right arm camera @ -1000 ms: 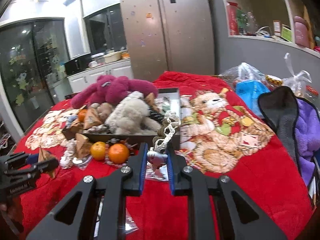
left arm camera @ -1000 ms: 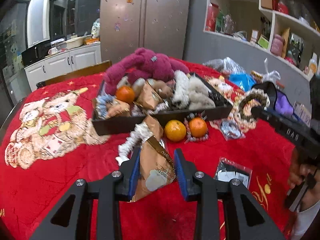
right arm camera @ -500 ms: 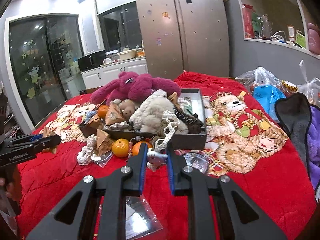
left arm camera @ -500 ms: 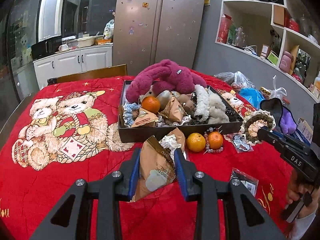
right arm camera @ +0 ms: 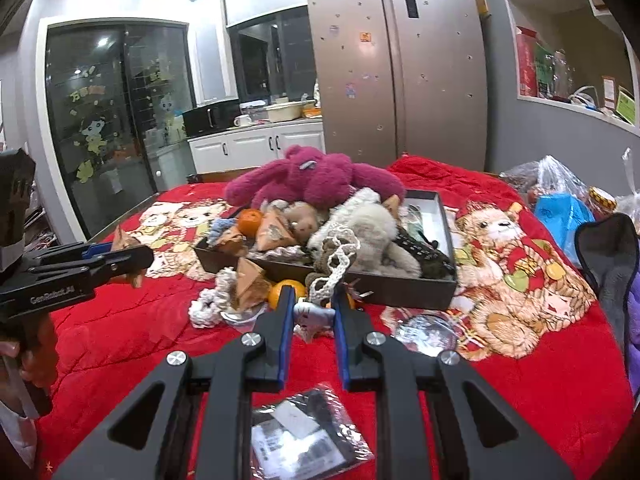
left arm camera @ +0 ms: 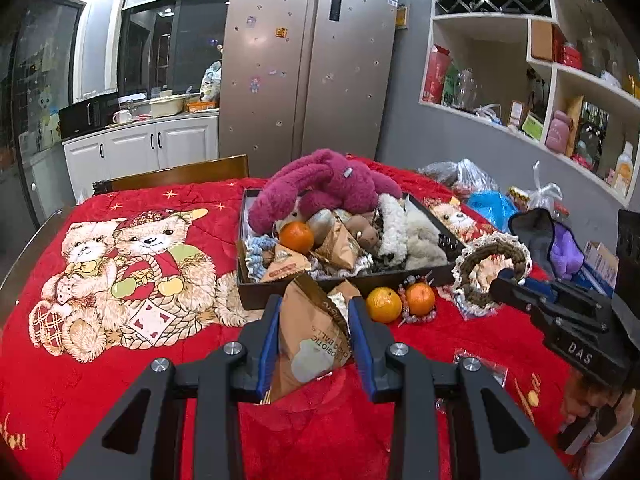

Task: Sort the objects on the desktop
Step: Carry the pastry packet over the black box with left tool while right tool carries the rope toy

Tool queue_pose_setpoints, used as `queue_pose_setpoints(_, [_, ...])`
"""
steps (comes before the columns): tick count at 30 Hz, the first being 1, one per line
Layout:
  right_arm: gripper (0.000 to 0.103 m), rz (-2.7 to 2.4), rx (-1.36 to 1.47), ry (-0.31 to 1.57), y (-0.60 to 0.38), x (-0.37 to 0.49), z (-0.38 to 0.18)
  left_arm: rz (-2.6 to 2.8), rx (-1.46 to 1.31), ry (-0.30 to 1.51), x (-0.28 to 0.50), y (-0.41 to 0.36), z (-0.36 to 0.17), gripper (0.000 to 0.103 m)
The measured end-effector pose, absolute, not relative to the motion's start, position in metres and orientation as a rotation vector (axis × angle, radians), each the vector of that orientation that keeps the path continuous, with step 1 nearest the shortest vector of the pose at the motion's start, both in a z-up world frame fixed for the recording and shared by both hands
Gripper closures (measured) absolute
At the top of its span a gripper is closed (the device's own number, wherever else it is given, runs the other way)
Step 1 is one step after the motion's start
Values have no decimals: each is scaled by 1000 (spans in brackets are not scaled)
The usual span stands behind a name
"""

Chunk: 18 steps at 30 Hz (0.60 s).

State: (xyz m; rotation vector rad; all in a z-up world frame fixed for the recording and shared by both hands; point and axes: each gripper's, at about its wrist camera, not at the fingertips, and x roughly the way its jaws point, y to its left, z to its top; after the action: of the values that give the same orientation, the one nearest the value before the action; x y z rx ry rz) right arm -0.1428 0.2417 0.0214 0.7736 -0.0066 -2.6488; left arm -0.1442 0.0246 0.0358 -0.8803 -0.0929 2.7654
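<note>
My left gripper (left arm camera: 314, 320) is shut on a brown pyramid snack packet (left arm camera: 308, 340) and holds it above the red cloth, just in front of the black tray (left arm camera: 248, 296). The tray is heaped with a pink plush (left arm camera: 324, 184), white plush, more packets and an orange. My right gripper (right arm camera: 312, 314) is shut on a small grey shark charm (right arm camera: 314, 316) whose brown-and-white crochet ring (right arm camera: 336, 260) stands up in front of the tray (right arm camera: 400, 286). In the left wrist view that ring (left arm camera: 492, 264) shows at the right gripper's tip. In the right wrist view the left gripper (right arm camera: 136, 258) is at the left.
Two oranges (left arm camera: 384, 304) and a bead bracelet lie before the tray, with a crochet cord and another packet (right arm camera: 248, 280). A plastic sleeve with a card (right arm camera: 304, 436) lies near me. Grey and purple cloths (right arm camera: 608, 256) and bags (right arm camera: 560, 212) crowd the right edge. A chair back (left arm camera: 176, 174) stands behind.
Both grippers have drawn back a little from the tray, still holding the packet and the charm. The tray has shifted rightward in both views and more of the bear cloth shows.
</note>
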Motion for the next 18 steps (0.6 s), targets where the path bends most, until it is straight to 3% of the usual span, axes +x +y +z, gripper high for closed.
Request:
queue_pose_setpoints(3, [84, -2632, 776, 8, 232, -147, 28, 2748, -900, -160, -152, 19, 39, 69])
queue_pose_setpoints(18, [84, -2611, 693, 113, 184, -184, 101, 2809, -865, -120, -183, 6, 104, 69])
